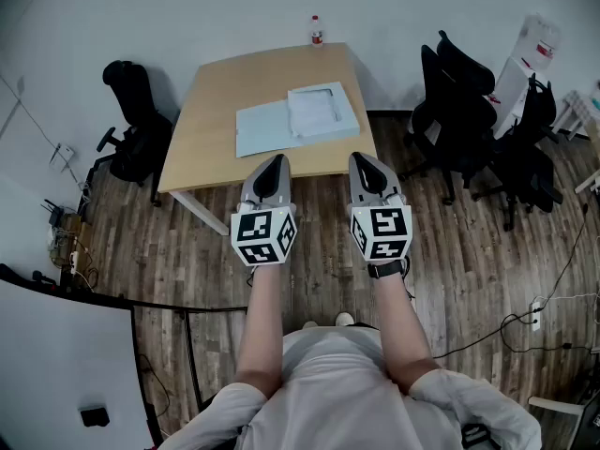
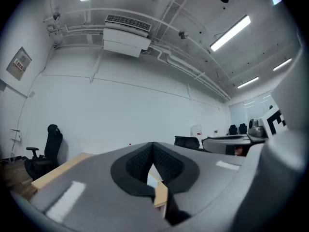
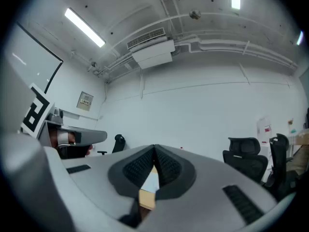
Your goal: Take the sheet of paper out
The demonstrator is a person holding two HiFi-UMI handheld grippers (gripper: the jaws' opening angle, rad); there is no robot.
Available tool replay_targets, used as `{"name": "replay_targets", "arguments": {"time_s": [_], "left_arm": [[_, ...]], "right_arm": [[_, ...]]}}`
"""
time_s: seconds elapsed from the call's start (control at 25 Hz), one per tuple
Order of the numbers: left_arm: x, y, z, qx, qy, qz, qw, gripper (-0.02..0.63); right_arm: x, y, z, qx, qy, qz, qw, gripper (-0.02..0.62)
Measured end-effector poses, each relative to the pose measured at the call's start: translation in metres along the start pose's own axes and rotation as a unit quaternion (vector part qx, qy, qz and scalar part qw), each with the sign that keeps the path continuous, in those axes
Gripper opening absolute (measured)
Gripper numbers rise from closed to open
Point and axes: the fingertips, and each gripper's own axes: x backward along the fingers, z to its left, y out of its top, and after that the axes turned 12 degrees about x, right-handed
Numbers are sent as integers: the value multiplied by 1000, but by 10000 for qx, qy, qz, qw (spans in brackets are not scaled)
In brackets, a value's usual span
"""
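A pale blue folder point(image 1: 262, 127) lies open on the wooden table point(image 1: 216, 92), and a white sheet of paper in a clear cover point(image 1: 319, 109) rests on its right half. My left gripper point(image 1: 276, 162) and right gripper point(image 1: 363, 159) are held level side by side, just short of the table's near edge and apart from the folder. Both are shut with nothing between the jaws. In the left gripper view the left gripper point(image 2: 153, 147) has its pads meeting at the tip, with a sliver of table below them. The right gripper point(image 3: 155, 149) looks the same in its own view.
A small bottle point(image 1: 317, 31) stands at the table's far edge. A black office chair point(image 1: 131, 120) sits left of the table and several more point(image 1: 469, 111) stand to the right. Cables point(image 1: 539, 317) trail over the wooden floor at the right. A white panel point(image 1: 66, 373) fills the lower left.
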Motion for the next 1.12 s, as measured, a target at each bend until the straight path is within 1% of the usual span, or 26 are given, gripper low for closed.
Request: {"name": "replay_targets", "arguments": {"time_s": [0.12, 0.24, 0.32, 0.4, 0.52, 0.72, 0.88, 1.12], "left_arm": [[-1, 1, -5, 38, -3, -13, 10000, 9], [-1, 6, -12, 192, -74, -68, 9998, 9], [-3, 11, -16, 130, -86, -103, 9998, 9], [-5, 11, -17, 60, -31, -98, 9999, 9], [-4, 6, -18, 62, 54, -83, 9999, 9], [0, -2, -20, 19, 166, -79, 9998, 9], [1, -7, -15, 41, 290, -68, 9995, 9], [-19, -10, -7, 30, 403, -72, 9992, 9]], "right_arm": [[3, 0, -4, -6, 23, -28, 10000, 12], [4, 1, -5, -33, 97, -72, 9999, 12], [3, 2, -6, -46, 113, -123, 9999, 12], [3, 3, -9, -100, 108, -181, 9997, 12], [3, 5, -15, -262, 150, -287, 9991, 12], [4, -2, -16, -409, 260, -319, 9983, 12], [0, -7, -12, -396, 392, -299, 9980, 12], [-21, -14, -19, -373, 495, -245, 9978, 12]]}}
